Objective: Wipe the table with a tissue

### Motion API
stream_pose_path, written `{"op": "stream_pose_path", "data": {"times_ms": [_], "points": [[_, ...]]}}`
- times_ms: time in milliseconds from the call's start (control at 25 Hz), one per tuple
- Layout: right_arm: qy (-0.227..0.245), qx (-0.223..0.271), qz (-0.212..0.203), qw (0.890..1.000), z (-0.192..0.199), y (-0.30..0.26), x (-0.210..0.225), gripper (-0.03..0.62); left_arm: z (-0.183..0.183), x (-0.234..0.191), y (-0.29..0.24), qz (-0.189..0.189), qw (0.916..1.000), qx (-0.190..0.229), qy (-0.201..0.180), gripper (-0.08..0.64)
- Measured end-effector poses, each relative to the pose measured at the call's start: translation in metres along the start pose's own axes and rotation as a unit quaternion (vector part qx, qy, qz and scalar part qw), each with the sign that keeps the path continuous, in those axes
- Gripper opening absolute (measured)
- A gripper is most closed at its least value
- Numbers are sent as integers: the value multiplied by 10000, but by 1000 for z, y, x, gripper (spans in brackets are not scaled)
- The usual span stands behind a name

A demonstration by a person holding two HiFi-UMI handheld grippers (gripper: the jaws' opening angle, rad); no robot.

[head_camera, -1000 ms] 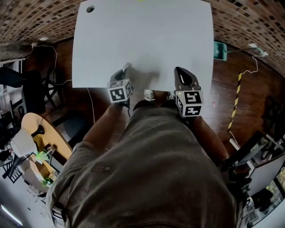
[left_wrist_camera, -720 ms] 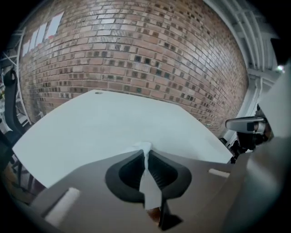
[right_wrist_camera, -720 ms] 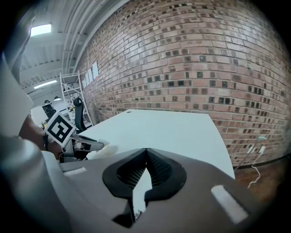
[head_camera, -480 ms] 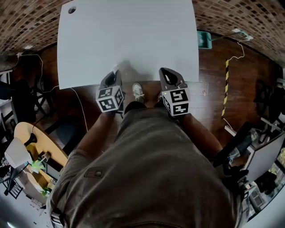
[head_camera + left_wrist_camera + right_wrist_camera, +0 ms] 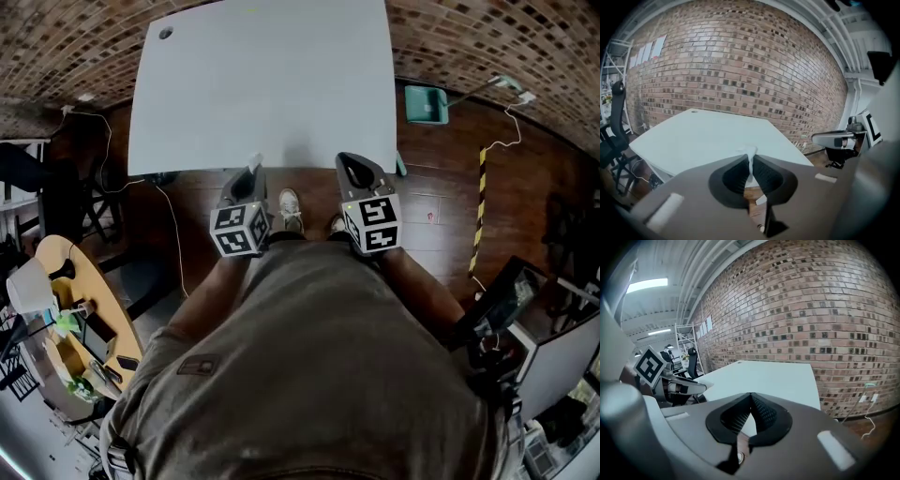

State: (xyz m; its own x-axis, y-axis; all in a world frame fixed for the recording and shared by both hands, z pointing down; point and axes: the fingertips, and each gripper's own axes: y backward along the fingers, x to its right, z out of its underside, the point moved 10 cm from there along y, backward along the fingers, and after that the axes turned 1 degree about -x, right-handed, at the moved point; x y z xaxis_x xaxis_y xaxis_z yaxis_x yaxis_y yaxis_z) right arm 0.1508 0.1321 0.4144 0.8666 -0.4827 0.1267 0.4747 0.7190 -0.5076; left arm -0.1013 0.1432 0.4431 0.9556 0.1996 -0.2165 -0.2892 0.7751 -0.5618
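Table (image 5: 262, 84): near edge right at both jaw tips.
Left gripper (image 5: 251, 172): jaws clamped on tissue (image 5: 751, 153).
Right gripper (image 5: 354, 168): jaws together, nothing held.

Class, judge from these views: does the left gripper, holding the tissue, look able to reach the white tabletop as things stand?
Probably yes. The left gripper, shut on the tissue, sits at the table's near edge, and nothing shows between them; a short forward push should do.

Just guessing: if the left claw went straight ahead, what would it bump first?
Probably the white table, at its near edge. The left claw, pinching the tissue, might pass just above it; depth is unclear.
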Motion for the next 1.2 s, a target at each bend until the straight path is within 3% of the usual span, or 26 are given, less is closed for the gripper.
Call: {"op": "stream_pose_path", "data": {"times_ms": [480,1200], "points": [[94,190,-356,9991,26,56,23,14,24,63,38,-317,9989,312,141,23],[373,327,-280,9984,14,62,7,14,24,65,47,-82,9991,416,87,23]]}}
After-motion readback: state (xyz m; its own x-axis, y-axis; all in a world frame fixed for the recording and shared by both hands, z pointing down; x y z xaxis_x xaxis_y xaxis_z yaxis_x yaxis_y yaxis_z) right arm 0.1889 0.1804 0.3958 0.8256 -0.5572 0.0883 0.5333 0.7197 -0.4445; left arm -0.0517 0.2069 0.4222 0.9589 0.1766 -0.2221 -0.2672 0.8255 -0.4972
